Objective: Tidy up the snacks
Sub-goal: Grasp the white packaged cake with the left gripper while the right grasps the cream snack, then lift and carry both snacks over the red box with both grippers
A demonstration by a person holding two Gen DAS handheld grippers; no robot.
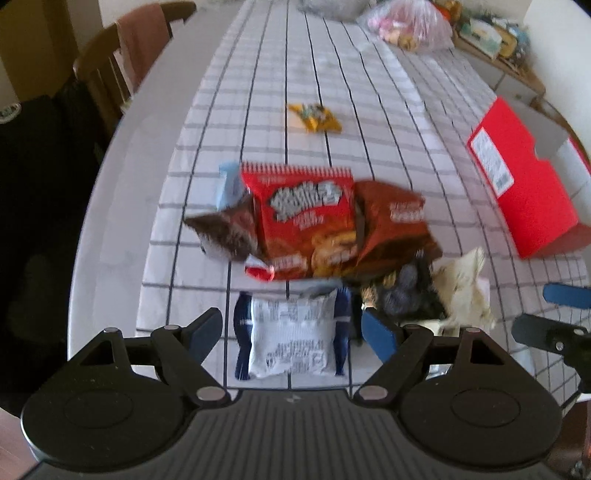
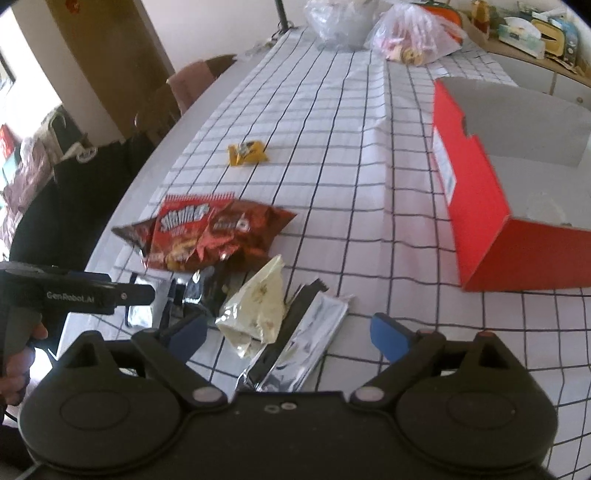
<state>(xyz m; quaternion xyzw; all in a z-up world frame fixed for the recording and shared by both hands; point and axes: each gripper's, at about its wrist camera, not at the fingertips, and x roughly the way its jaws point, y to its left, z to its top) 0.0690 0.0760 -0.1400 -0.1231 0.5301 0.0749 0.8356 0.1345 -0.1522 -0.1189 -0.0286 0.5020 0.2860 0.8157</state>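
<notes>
The red box (image 2: pixel 517 192) runs off the frame's right edge. Print on the red snack bag (image 1: pixel 306 221) is smeared by blur. Shelf clutter (image 2: pixel 532 29) at upper right is too small to tell.

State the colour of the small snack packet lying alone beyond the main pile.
Yellow: the small yellow snack packet shows best in the right wrist view.

Two steep wrist views, shared snack pile (image 1: pixel 332 229)

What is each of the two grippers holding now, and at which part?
Nothing is held. The left gripper stands open over the white snack packet with dark blue edges; the right gripper is open above the cream foil bag.
</notes>
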